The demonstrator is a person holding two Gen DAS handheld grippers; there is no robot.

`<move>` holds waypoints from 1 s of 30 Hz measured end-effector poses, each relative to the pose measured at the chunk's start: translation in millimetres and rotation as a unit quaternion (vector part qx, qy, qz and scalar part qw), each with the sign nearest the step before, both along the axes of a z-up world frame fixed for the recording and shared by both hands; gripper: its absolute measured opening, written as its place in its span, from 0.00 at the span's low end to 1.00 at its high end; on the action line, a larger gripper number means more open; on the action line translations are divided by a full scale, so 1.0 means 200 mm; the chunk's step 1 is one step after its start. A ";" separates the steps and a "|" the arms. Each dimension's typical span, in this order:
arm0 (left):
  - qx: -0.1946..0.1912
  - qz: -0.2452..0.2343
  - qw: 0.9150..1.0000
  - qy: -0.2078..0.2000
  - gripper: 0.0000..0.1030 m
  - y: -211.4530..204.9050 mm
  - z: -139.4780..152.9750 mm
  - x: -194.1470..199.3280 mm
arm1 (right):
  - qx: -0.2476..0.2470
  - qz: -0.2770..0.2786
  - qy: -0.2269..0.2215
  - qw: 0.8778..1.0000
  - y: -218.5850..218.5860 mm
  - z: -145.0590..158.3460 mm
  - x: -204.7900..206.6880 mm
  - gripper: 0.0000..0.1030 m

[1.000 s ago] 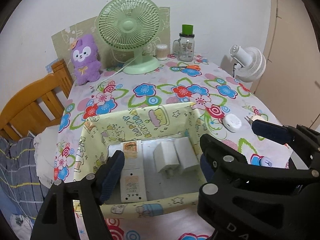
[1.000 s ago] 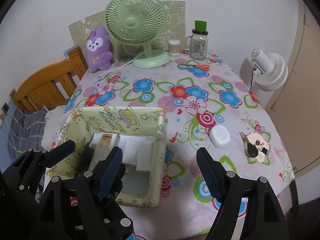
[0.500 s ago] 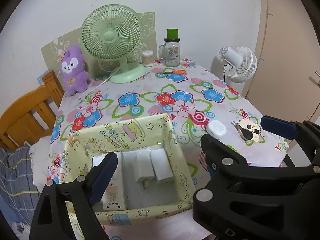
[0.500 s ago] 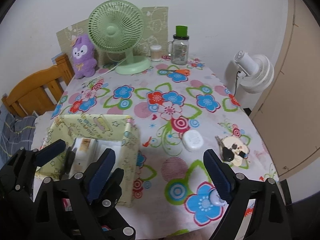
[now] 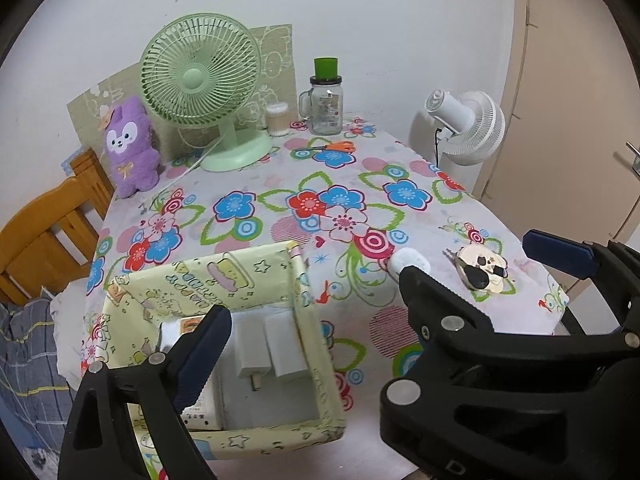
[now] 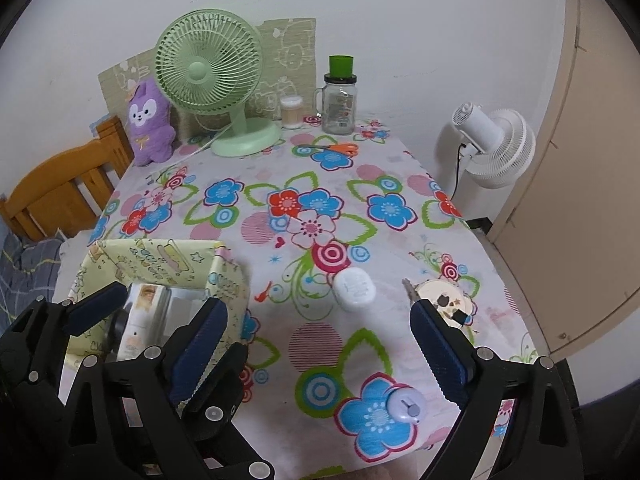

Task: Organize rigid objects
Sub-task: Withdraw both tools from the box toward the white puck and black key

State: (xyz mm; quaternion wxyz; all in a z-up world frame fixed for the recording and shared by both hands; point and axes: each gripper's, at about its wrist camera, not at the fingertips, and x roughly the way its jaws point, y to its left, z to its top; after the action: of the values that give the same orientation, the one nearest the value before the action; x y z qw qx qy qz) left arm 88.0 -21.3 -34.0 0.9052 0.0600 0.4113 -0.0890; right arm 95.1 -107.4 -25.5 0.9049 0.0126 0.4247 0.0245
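A pale yellow patterned box (image 5: 308,320) (image 6: 224,276) stands at the table's front left. It holds a white remote (image 5: 196,412) and two white chargers (image 5: 268,354). My left gripper (image 5: 316,344) is open and empty above the box's right side. My right gripper (image 6: 320,344) is open and empty above the tablecloth right of the box. On the cloth lie a white oval case (image 6: 355,290) (image 5: 410,259), a keyring with a round cartoon tag (image 6: 444,300) (image 5: 480,270) and a small lilac round gadget (image 6: 406,406).
At the back stand a green desk fan (image 6: 212,76), a purple plush (image 6: 150,124), a glass jar with green lid (image 6: 339,98), a cotton-swab tub (image 6: 291,112) and orange scissors (image 6: 332,148). A white floor fan (image 6: 496,144) stands off the table's right edge. A wooden chair (image 6: 56,188) is at left.
Both grippers have moved right and back from the box. The oval case, keyring and lilac gadget have come further into view. Both stay open.
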 end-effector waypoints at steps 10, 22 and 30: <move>0.001 0.003 1.000 -0.006 0.93 -0.14 0.01 0.01 | 0.009 0.000 -0.007 1.000 -0.14 0.00 0.00 0.92; -0.007 0.011 1.000 -0.013 0.93 -0.26 0.01 0.00 | -0.002 0.012 -0.037 0.999 -0.26 0.01 -0.01 0.92; -0.015 0.017 0.999 -0.024 0.93 -0.34 -0.02 -0.01 | -0.017 0.028 -0.065 0.997 -0.32 0.00 -0.03 0.92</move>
State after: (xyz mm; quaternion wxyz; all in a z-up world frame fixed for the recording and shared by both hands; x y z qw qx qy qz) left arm 85.2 -88.7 -37.8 0.9171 0.0410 0.3887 -0.0782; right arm 89.2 -172.2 -25.3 0.9296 -0.0161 0.3657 0.0431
